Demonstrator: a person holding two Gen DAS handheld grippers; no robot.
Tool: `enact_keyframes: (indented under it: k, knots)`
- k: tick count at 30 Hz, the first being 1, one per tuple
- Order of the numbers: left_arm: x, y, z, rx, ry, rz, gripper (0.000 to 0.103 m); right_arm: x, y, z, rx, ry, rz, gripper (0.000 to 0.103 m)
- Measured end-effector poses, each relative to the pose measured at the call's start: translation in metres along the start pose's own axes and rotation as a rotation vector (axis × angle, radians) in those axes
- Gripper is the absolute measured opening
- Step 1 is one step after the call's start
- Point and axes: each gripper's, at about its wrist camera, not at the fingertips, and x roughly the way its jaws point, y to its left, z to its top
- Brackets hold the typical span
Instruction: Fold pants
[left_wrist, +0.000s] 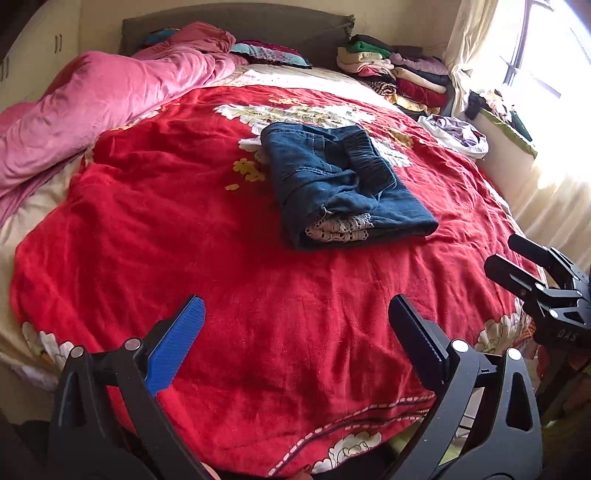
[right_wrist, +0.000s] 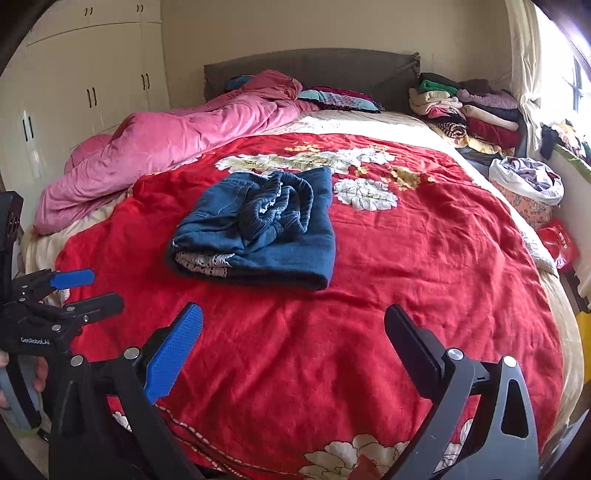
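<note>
Daylit throughout, from the window (left_wrist: 546, 55) at upper right, blown out to white glare in both views. Curtain (left_wrist: 554, 192) overexposed beside it. Blanket (left_wrist: 258, 295) evenly lit, with soft shadows in its creases and under the pants (left_wrist: 332, 184). Strong fisheye bending at the edges; dark vignette in the corners. Focus sharp, slight softness toward the headboard (right_wrist: 314, 70).

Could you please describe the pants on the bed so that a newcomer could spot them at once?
Find the red floral blanket covering the bed. Near its middle lie the pants, a folded dark-blue denim bundle with lace trim, alone there, unlike the stacked clothes by the headboard.
</note>
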Motion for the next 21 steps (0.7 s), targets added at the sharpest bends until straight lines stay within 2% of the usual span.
enact_keyframes:
  k: [7, 12, 21]
  knots:
    - [0.005, 0.001, -0.009, 0.001, -0.016, -0.016, 0.093, 0.011, 0.001, -0.012, 0.007, 0.006, -0.004, 0.098]
    - [0.016, 0.009, -0.012, -0.046, 0.024, -0.012, 0.093, 0.026, 0.003, -0.023, 0.012, 0.040, -0.009, 0.098]
    - [0.018, 0.010, -0.014, -0.041, 0.030, -0.001, 0.093, 0.030, 0.006, -0.024, 0.017, 0.039, 0.003, 0.098]
